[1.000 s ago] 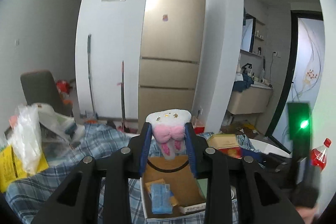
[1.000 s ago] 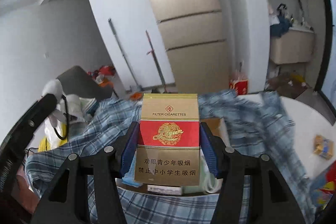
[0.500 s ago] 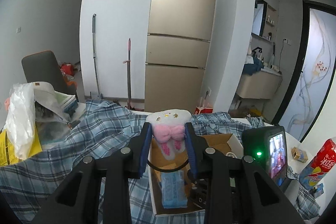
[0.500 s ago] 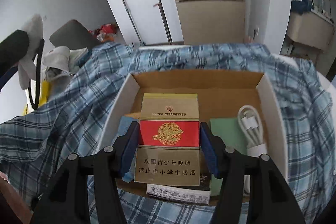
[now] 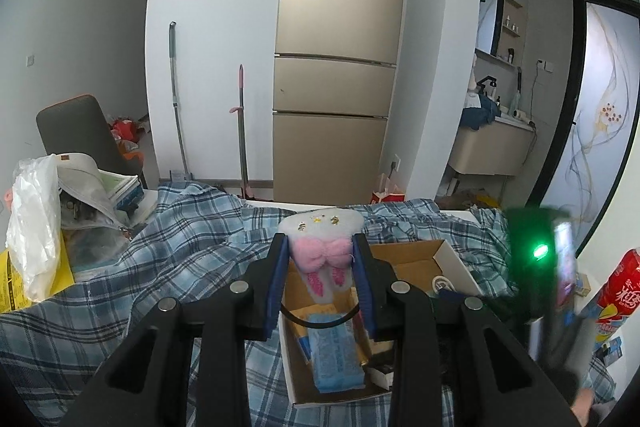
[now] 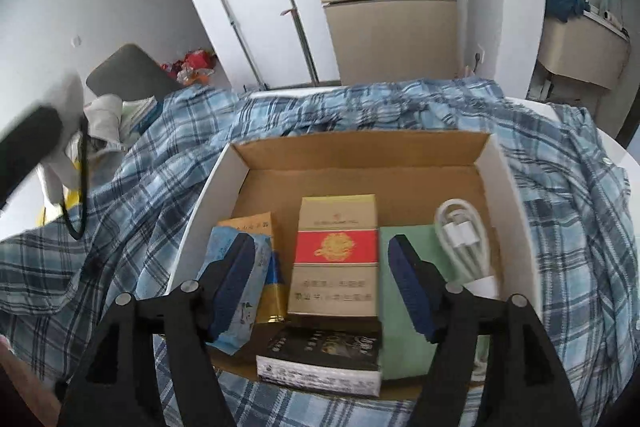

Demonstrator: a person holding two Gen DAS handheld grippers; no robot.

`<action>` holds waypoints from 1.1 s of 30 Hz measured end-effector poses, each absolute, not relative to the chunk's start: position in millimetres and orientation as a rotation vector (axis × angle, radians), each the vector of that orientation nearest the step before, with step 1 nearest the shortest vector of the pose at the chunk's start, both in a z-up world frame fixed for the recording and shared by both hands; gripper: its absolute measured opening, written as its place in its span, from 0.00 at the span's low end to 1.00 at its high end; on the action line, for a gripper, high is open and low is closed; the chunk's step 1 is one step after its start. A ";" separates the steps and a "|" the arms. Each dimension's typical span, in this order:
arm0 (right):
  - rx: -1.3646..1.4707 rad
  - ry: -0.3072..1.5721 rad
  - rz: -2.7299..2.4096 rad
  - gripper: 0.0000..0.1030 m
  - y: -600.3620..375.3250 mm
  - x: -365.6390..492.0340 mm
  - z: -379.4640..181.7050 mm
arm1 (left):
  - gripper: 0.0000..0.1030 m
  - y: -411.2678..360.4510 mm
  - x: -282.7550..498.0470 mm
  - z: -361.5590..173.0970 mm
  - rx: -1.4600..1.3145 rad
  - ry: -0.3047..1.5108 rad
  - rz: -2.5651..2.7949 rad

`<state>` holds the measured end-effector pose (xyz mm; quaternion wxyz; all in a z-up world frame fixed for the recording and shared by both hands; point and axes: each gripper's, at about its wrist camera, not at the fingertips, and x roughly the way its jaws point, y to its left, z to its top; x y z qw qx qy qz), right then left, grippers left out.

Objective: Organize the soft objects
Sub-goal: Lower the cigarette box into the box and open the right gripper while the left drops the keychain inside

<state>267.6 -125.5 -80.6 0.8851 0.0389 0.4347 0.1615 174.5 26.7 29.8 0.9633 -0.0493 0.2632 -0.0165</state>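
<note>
My left gripper (image 5: 321,259) is shut on a small white plush with a pink bow (image 5: 323,255), held above the cardboard box (image 5: 456,259). My right gripper (image 6: 324,267) is open over the same box (image 6: 516,195). A gold and red cigarette pack (image 6: 338,251) lies in the box between the open fingers, apart from them. Beside it lie a blue tissue pack (image 6: 236,307), a green card (image 6: 404,307), a white coiled cable (image 6: 464,239) and a dark pack (image 6: 324,355).
The box sits on a blue plaid cloth (image 6: 160,171) covering the table. A white plastic bag (image 5: 34,227) and papers are at the left. A red bottle (image 5: 616,287) and a phone with a green light (image 5: 540,251) stand at the right. A fridge (image 5: 340,47) stands behind.
My right gripper lowered into the box, opened and let go of the cigarette pack, which now lies in the box. My left gripper still holds the plush and has shifted little.
</note>
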 end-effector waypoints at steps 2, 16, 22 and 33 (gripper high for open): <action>0.068 0.887 0.299 0.66 -135.1 266.1 -73.6 | 0.32 25.3 176.7 26.4 -0.105 0.550 -0.055; 0.109 0.939 0.198 0.66 -187.2 277.9 -76.8 | 0.32 2.4 212.5 -26.0 -0.137 0.745 -0.167; 0.107 0.942 0.196 0.66 -188.5 279.2 -79.6 | 0.34 1.1 213.0 -28.6 -0.132 0.745 -0.169; 0.100 0.894 0.179 0.66 -192.8 273.4 -61.9 | 0.70 4.0 200.9 -13.2 -0.121 0.664 -0.127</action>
